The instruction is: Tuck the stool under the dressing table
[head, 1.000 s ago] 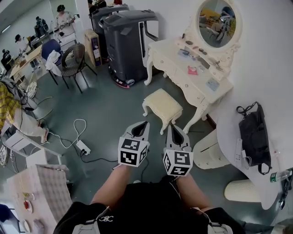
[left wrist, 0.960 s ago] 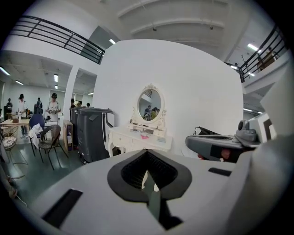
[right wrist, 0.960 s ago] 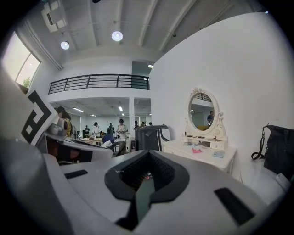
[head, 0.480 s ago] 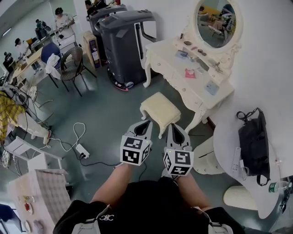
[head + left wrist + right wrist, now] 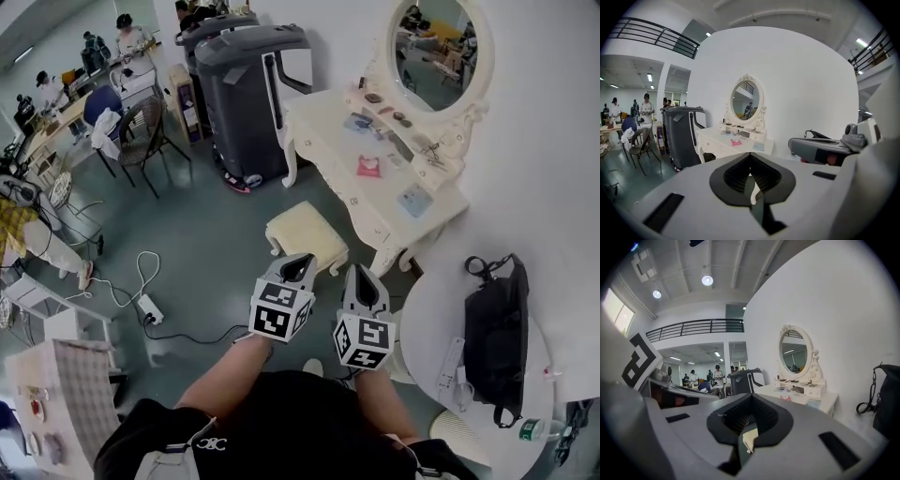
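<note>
We hold the left gripper (image 5: pixel 298 263) and right gripper (image 5: pixel 362 275), jaws together and empty, behind the cream padded stool (image 5: pixel 305 236), the left nearer; the white carved dressing table (image 5: pixel 328 127) lies beyond

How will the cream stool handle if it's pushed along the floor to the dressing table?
Probably light: the stool is small with thin curved legs. It likely slides on the smooth floor, though a high push might tip it. The padded top looks soft, so it may give under pressure.
</note>
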`<state>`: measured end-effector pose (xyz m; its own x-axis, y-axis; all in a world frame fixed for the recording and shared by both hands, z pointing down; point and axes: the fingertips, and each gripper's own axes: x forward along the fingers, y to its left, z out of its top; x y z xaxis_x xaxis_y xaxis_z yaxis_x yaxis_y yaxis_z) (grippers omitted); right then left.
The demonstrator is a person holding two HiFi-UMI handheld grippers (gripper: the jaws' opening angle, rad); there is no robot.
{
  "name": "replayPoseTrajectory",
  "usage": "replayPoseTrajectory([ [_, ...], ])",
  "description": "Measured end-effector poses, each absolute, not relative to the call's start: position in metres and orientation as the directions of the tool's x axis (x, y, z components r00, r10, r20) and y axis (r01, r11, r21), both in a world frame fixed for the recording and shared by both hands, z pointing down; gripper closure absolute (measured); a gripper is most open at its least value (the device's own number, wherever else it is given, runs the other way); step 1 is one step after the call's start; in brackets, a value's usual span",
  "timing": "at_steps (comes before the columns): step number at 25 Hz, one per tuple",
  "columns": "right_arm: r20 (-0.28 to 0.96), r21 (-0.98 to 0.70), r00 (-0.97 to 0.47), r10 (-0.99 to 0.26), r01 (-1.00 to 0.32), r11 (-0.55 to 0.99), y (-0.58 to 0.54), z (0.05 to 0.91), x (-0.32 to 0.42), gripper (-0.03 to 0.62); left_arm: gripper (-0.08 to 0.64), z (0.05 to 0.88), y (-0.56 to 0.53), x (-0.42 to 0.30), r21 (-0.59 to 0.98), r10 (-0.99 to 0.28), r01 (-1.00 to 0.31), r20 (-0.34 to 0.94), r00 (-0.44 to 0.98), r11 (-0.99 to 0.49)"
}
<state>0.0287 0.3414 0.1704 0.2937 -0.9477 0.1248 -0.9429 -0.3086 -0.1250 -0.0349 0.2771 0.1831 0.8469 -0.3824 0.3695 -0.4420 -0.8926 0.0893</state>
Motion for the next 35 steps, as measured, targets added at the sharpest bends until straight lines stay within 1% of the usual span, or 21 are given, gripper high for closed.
replayPoseTrajectory([
  [4, 0.147, -0.128, 0.235, -0.961, -0.959, -0.255, 0.343, 0.180, 0.044, 0.583, 0.557, 0.198, 0.282, -0.020, 0.104, -0.411, -0.486, 0.398, 0.820, -0.868],
  [9, 0.168, -0.150, 0.167, -0.972, -0.970, -0.193, 0.339, 0.190, 0.045, 0.583, 0.557, 0.207, 0.284, -0.016, 0.103, -0.434, -0.519, 0.425, 0.795, -0.849],
  [13, 0.153, -0.165, 0.126, -0.980, -0.975, -0.151, 0.335, 0.187, 0.044, 0.583, 0.557, 0.205, 0.283, -0.013, 0.086, -0.453, -0.535, 0.432, 0.780, -0.840],
  [26, 0.131, -0.176, 0.151, -0.980, -0.969, -0.173, 0.328, 0.189, 0.079, 0.583, 0.557, 0.206, 0.278, 0.032, 0.028, -0.423, -0.479, 0.428, 0.799, -0.877],
  [30, 0.123, -0.165, 0.152, -0.981, -0.971, -0.171, 0.311, 0.187, 0.085, 0.583, 0.557, 0.202, 0.257, 0.038, 0.032, -0.432, -0.486, 0.410, 0.803, -0.873],
  [35, 0.147, -0.141, 0.143, -0.979, -0.976, -0.164, 0.279, 0.194, 0.088, 0.583, 0.557, 0.207, 0.227, 0.043, 0.068, -0.418, -0.479, 0.392, 0.819, -0.875],
])
